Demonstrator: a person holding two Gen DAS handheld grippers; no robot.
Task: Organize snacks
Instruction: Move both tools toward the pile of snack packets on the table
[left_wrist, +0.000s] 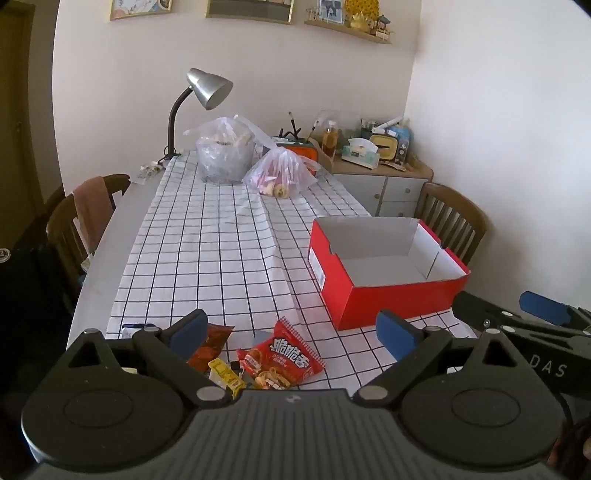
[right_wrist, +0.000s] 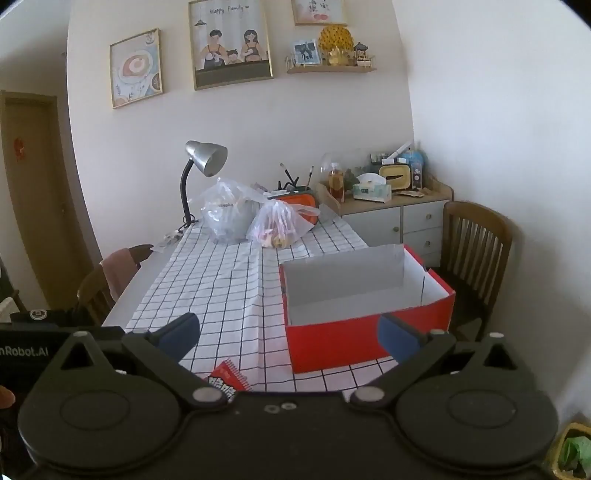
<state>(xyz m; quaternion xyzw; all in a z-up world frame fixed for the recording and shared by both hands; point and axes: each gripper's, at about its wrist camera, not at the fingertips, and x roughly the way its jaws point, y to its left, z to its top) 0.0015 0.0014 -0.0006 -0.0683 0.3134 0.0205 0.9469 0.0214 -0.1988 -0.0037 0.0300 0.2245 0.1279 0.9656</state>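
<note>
A red snack packet (left_wrist: 286, 356) lies on the checked tablecloth near the front edge, between the fingers of my open left gripper (left_wrist: 291, 332). A darker red packet (left_wrist: 208, 343) and a small yellow packet (left_wrist: 226, 374) lie just left of it. An open red box (left_wrist: 384, 266) with a white inside stands to the right, with nothing in it. My right gripper (right_wrist: 288, 338) is open and holds nothing, in front of the box (right_wrist: 365, 302). The red packet's corner (right_wrist: 227, 378) shows at the bottom of the right wrist view. The right gripper also shows in the left wrist view (left_wrist: 543, 317).
Two clear plastic bags (left_wrist: 225, 151) (left_wrist: 280, 171) of food and a desk lamp (left_wrist: 201, 99) stand at the table's far end. Wooden chairs (left_wrist: 81, 218) (left_wrist: 454, 218) stand at both sides. A cabinet (left_wrist: 384, 181) with clutter stands behind.
</note>
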